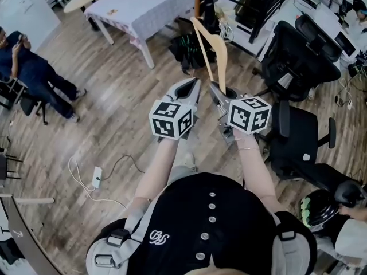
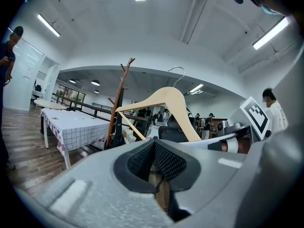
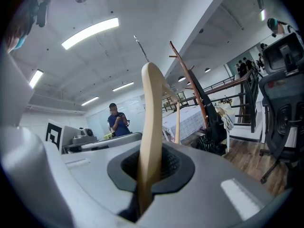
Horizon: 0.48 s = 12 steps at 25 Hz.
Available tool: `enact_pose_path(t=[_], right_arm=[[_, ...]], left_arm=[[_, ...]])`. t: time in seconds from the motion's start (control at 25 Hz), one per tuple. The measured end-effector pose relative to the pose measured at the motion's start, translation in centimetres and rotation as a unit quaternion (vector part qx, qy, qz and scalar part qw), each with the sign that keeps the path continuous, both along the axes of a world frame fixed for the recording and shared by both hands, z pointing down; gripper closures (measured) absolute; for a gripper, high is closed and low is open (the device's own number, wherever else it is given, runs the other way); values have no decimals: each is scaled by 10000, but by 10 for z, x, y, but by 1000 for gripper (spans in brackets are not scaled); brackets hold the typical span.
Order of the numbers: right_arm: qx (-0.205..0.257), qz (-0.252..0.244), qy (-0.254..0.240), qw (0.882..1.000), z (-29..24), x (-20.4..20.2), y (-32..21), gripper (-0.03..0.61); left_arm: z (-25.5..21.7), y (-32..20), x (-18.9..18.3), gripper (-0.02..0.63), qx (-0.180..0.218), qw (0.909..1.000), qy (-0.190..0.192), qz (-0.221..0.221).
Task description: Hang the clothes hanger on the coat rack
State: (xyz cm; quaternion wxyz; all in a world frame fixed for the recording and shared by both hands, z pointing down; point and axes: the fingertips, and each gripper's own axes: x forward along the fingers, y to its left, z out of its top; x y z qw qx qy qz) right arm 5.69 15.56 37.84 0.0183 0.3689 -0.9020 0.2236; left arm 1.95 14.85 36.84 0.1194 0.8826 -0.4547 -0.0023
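Your right gripper (image 3: 149, 170) is clamped on the lower end of one arm of the wooden clothes hanger (image 3: 152, 118), which stands edge-on between the pads and rises toward the ceiling lights. Your left gripper (image 2: 154, 158) has its jaws together with nothing between them. In the head view it sits just beside the right gripper (image 1: 217, 91), to that gripper's left.

In the head view the hanger (image 1: 209, 50) points up the frame from the right jaws. In the left gripper view its metal hook (image 2: 178, 72) curls above the shoulders at upper centre.

The only print on the tools is the black-and-white square pattern on each marker cube (image 1: 171, 119). The white emblem (image 1: 157, 236) on your black top cannot be read as letters.

The coat rack (image 2: 118, 99), a brown pole with branch pegs, stands left of centre in the left gripper view, well apart from the hanger. In the right gripper view it is right of the hanger. A black bag (image 1: 188, 46) lies at its foot, top centre of the head view.

A table (image 1: 155, 4) with a checked cloth stands to the rack's left, and a black office chair (image 1: 298, 56) to its right. At the far left a seated person (image 1: 28, 67) in dark blue faces away from you. A white power strip (image 1: 96, 176) lies on the wood floor (image 1: 114, 96) at lower left.
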Motion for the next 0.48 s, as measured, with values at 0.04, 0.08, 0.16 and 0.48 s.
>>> enact_pose_path(t=[0.04, 0.08, 0.16, 0.48], right_arm=[[22, 11, -16, 10000, -2, -4, -8, 583], [44, 26, -33, 10000, -3, -7, -16, 583], [84, 61, -35, 9999, -5, -14, -32, 583], [94, 157, -6, 9998, -3, -38, -78, 583]], left_arm=[[-2, -9, -4, 615, 7, 10000, 8, -5], [-3, -18, -8, 615, 20, 10000, 11, 1], [-6, -34, -15, 615, 55, 10000, -12, 46], [-6, -83, -38, 615, 78, 9998, -45, 203]])
